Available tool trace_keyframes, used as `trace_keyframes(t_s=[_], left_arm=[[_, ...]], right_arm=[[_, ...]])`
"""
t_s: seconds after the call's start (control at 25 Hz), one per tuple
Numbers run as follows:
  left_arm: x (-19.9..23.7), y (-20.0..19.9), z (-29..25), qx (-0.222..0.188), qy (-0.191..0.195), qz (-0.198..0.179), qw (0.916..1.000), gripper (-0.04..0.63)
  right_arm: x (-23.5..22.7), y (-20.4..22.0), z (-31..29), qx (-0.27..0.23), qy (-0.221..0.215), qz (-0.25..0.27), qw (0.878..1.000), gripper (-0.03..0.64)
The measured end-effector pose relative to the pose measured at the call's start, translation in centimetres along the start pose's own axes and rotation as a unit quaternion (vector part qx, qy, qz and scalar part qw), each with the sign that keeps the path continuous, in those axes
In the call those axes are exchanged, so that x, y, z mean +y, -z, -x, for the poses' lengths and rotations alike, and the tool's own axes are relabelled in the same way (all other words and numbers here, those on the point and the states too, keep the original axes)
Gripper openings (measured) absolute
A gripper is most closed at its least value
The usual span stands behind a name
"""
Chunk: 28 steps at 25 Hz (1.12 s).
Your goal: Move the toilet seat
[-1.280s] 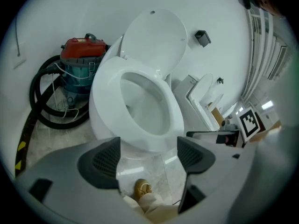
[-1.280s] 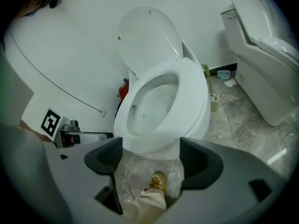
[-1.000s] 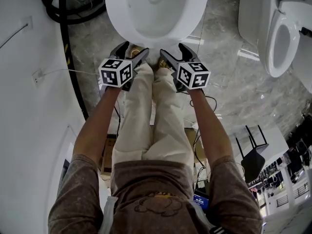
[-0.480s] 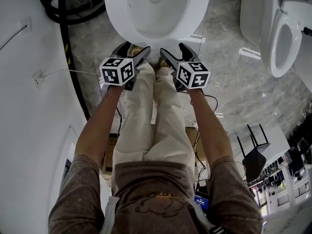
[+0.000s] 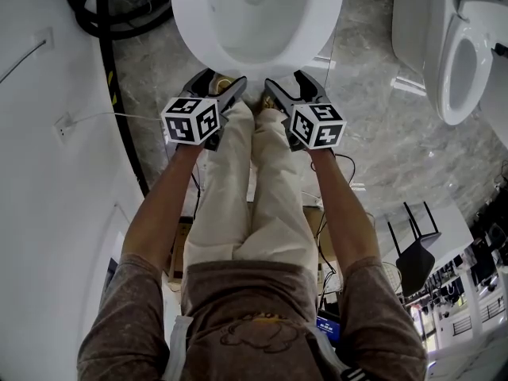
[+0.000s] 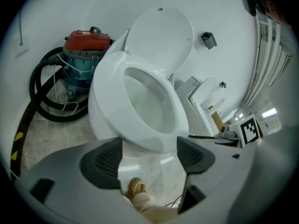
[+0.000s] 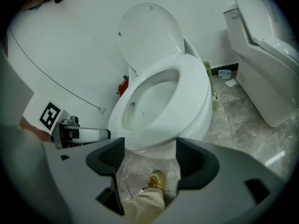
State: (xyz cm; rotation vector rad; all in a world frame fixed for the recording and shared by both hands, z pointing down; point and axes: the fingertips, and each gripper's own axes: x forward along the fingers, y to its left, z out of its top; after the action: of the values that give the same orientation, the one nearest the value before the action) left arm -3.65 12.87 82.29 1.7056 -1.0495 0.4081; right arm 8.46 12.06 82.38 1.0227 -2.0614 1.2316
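A white toilet [image 5: 254, 22] fills the top of the head view, straight ahead of both grippers. Its oval lid [image 6: 161, 38] [image 7: 149, 31] stands upright against the wall, and the seat ring [image 7: 194, 90] lies on the bowl. My left gripper [image 5: 218, 82] [image 6: 147, 157] is open just short of the bowl's front edge, with nothing between its jaws. My right gripper [image 5: 287, 82] [image 7: 152, 157] hangs beside it at the same height. Its jaws are wide and closing a little, with only floor and a shoe showing between them. Neither gripper touches the toilet.
A red and teal vacuum cleaner [image 6: 86, 50] with a coiled black hose [image 5: 119, 14] stands left of the toilet. A second white toilet [image 5: 460, 54] [image 7: 261, 45] stands to the right. The person's legs [image 5: 246, 189] and tan shoes are below the grippers on grey marble floor.
Both grippers have shifted very slightly in the head view. The toilet and its lid have not moved.
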Motion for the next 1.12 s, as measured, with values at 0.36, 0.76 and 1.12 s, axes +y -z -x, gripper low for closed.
trace_keyframes(t_s=[0.36,0.76,1.12], left_arm=[[-1.3,-1.1,1.5,-0.011,0.002,0.013,0.9998,0.371],[-3.5,-2.9,4.0,-0.030,0.003,0.025,0.9992,0.368],[-5.9,-5.6,6.9,-0.046,0.009,0.012,0.9988,0.350]], right_arm=[[1.1,-1.1,1.4,-0.006,0.001,-0.006,1.000,0.347],[2.6,-2.9,4.2,-0.015,0.004,-0.015,1.000,0.336],[4.5,-5.9,7.1,-0.029,-0.001,-0.019,0.999,0.334]])
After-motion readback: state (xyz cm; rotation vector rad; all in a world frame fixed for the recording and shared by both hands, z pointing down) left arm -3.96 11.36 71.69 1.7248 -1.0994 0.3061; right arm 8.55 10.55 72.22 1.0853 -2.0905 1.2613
